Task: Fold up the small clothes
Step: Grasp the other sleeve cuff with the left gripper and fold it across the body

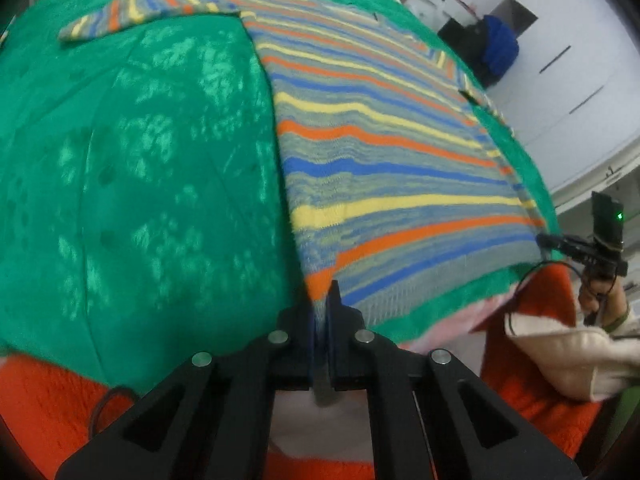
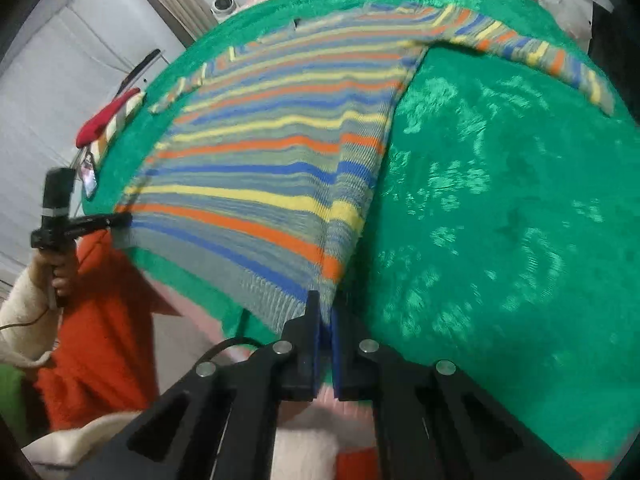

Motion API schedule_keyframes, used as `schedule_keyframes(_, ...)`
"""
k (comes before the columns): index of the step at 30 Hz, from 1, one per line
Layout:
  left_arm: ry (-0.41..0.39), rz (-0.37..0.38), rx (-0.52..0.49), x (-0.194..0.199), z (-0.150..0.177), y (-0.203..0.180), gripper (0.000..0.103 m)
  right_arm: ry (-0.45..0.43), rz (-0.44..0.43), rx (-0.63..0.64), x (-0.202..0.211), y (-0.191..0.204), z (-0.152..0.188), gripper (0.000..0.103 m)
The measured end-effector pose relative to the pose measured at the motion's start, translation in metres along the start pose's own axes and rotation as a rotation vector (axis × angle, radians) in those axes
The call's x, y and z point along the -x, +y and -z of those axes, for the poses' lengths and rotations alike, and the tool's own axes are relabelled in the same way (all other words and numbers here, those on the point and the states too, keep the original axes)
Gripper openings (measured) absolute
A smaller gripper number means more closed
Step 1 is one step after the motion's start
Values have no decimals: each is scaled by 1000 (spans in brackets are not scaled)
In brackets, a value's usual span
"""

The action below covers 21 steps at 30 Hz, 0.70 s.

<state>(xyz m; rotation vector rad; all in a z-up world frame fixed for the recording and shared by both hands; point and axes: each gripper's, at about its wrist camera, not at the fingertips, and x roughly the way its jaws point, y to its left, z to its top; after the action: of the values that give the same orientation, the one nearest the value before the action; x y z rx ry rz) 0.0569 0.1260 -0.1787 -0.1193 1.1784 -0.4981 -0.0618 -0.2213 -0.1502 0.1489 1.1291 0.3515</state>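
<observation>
A striped knitted sweater [image 1: 380, 128] in blue, orange, yellow and grey lies flat on a green blanket [image 1: 140, 160]; it also shows in the right wrist view [image 2: 272, 152]. My left gripper [image 1: 322, 300] is shut on the sweater's near left hem corner. My right gripper [image 2: 325, 312] is shut on the near right hem corner. Each gripper shows in the other's view, the right one [image 1: 544, 240] and the left one [image 2: 120, 220], at the hem's ends. One sleeve [image 1: 148, 10] stretches out sideways; it also shows in the right wrist view [image 2: 540, 54].
The green blanket [image 2: 500, 200] covers a pink striped bed [image 2: 192, 316]. The person wears orange [image 2: 100, 332] with cream sleeves [image 1: 568, 356]. A red and striped item [image 2: 108, 118] lies at the blanket's left edge. White cabinets [image 1: 568, 80] stand behind.
</observation>
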Motion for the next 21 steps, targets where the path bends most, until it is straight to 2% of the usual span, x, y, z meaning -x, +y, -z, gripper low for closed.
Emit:
schedule_keyframes(2,17,-29,8,-12,1,5,2,16,31,-7,-2,-7,1,3)
schedule_keyframes(4,24,-34,34,-25,-3,9,3,34,39,-51,-21,-23,1,3)
schedule_keyframes(7,9,-63,17,-20,-2,6,9,14,29,-84,-33,-33,4,3)
schedule_keyframes(8,2,-78,6,-16,-1,3,12,1,32,-83,-31,-32,6,3)
schedule_keyframes(9,-11,-110,-7,-10,0,0,29,-10,40,-81,-28,-32,7,4)
schedule_keyframes(10,-30,-140,-19,-3,1,-6,54,-17,54,-81,-25,-33,7,9)
schedule_keyframes(11,-57,-171,-30,4,2,-10,66,-21,67,-89,-20,-34,7,18)
schedule_keyframes(12,-102,-204,-43,14,1,-15,81,-34,80,-98,-12,-37,7,31)
schedule_keyframes(13,-155,-223,-55,25,0,-20,86,-52,97,-103,-5,-39,7,42)
schedule_keyframes(14,-198,-229,-62,35,-3,-23,87,-89,135,-104,6,-42,7,64)
schedule_keyframes(15,-253,-237,-65,45,-9,-26,93,-144,179,-104,19,-44,6,75)
schedule_keyframes(16,-290,-247,-62,52,-13,-27,98,-192,207,-106,27,-42,5,77)
schedule_keyframes(18,-386,-279,-56,60,-28,-26,100,-292,257,-129,43,-45,-2,83)
schedule_keyframes(21,-453,-334,-42,58,-51,-12,100,-376,339,-151,45,-49,-19,93)
